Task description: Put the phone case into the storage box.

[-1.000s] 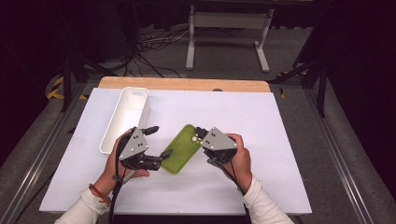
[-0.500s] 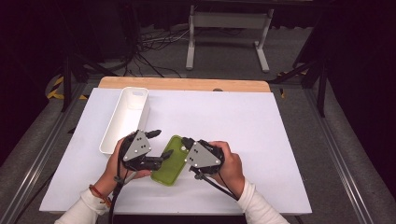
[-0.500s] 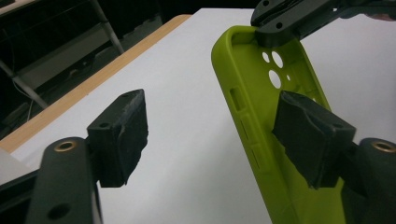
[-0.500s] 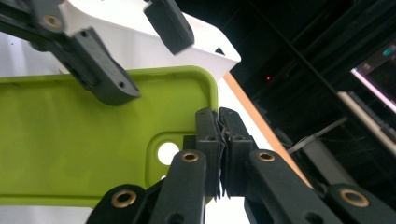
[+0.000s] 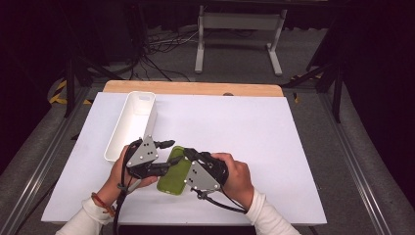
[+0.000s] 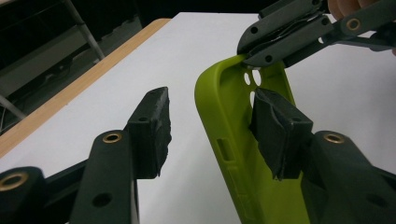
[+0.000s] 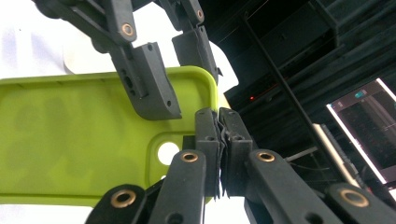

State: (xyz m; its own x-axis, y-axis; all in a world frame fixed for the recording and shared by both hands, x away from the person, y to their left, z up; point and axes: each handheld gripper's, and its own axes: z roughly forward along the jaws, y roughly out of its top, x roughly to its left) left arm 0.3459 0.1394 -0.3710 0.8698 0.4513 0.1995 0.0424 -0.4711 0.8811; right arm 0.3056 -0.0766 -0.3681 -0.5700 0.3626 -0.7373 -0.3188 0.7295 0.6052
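Risk first: right claw [image 7: 219,154] is clamped on just the thin end wall of the green phone case [image 5: 174,170], beside the camera cutout, so soft rubber could peel out of that pinch if either hand tugs. Left claw [image 6: 210,135] has just been closing with the case's long side wall between its jaws; far pad has a gap, near pad sits at the inside face, not pressing yet that I can tell. If it shuts off-centre, the wall likely folds. Case is low over the white desk [image 5: 274,142], near the front edge, right of the white bin [image 5: 131,125]. Long axis runs front-to-back, cutout end away from the person, tilted on edge.
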